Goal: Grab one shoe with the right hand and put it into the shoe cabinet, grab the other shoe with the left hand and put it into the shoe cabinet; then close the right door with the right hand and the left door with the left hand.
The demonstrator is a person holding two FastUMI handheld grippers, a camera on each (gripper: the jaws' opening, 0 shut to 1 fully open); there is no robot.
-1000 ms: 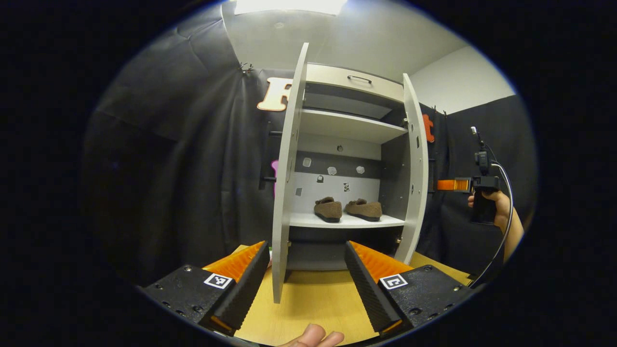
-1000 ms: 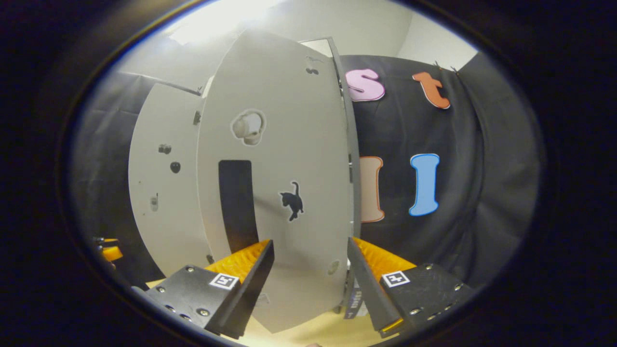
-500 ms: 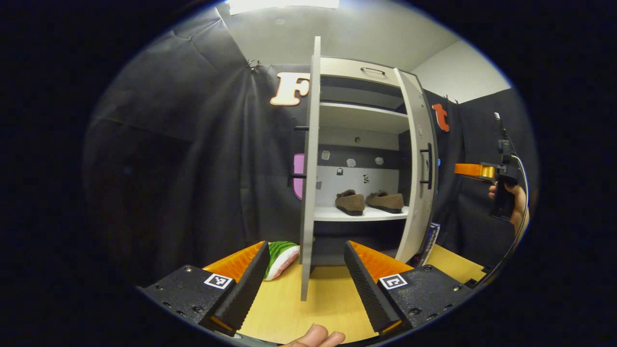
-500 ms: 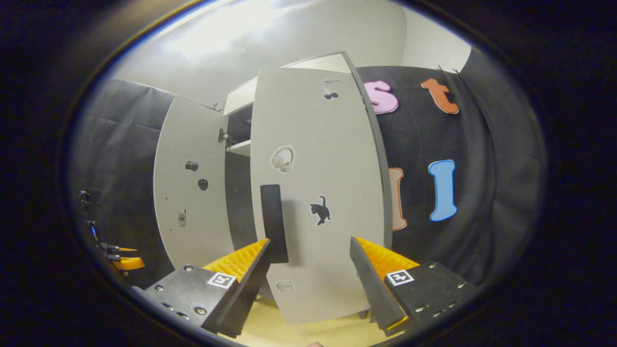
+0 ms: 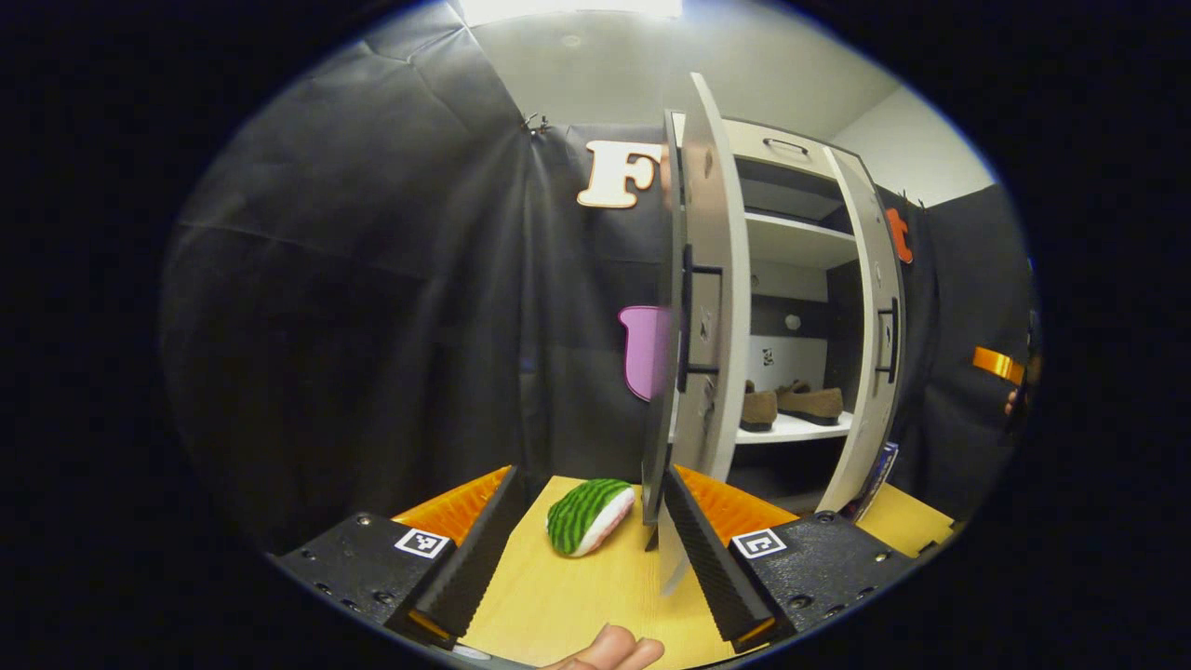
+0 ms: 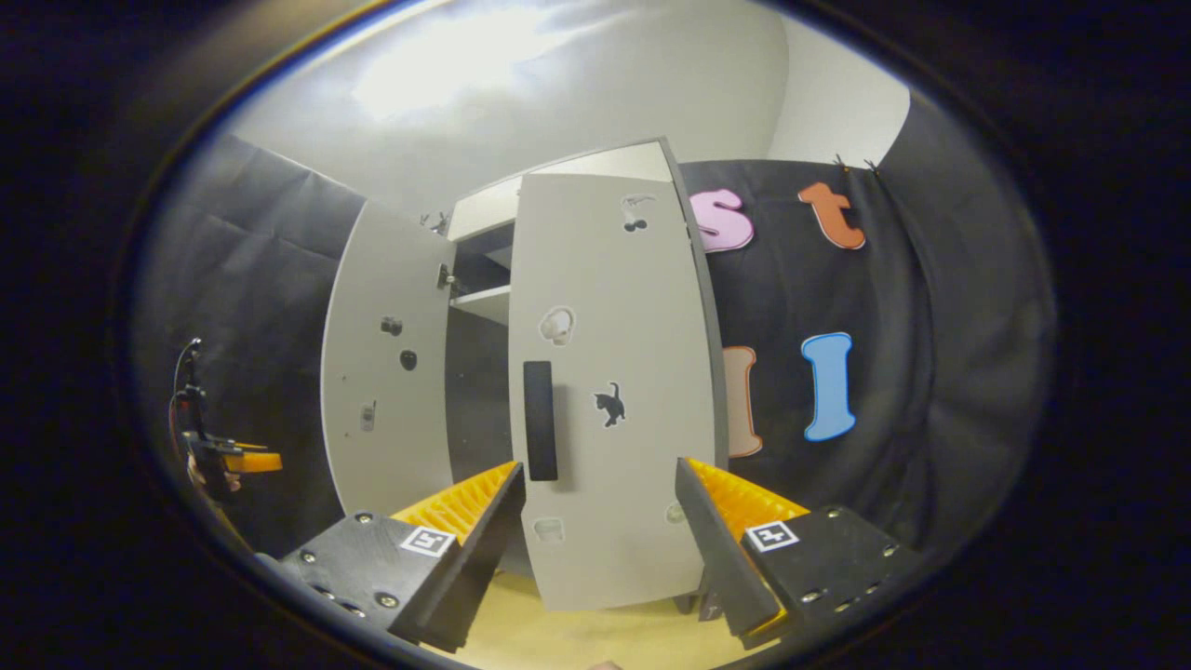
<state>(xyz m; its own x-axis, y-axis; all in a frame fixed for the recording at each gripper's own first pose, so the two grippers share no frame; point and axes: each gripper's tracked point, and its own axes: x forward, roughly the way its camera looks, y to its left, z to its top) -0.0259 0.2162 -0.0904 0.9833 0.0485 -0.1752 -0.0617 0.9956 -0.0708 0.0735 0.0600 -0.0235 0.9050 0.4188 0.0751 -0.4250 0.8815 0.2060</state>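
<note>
Two brown shoes (image 5: 758,409) (image 5: 814,400) sit side by side on the cabinet's lower shelf (image 5: 791,430). In the left gripper view the left door (image 5: 712,279) stands almost edge-on, its black handle (image 5: 687,321) on the outer face. My left gripper (image 5: 591,549) is open, and the door's lower corner hangs between its fingers, near the right one. In the right gripper view the right door (image 6: 614,372) fills the middle, partly swung in, with its black handle (image 6: 540,419). My right gripper (image 6: 600,549) is open in front of it, holding nothing.
A green striped, watermelon-like toy (image 5: 586,515) lies on the wooden table (image 5: 558,596) left of the cabinet. The left door (image 6: 386,372) stands open beside the right one. Each gripper shows far off in the other's view: (image 5: 996,363), (image 6: 233,461).
My left gripper has moved leftward around the left door, so its outer face and handle now show. The right door has swung further in, and my right gripper has drawn back a little.
</note>
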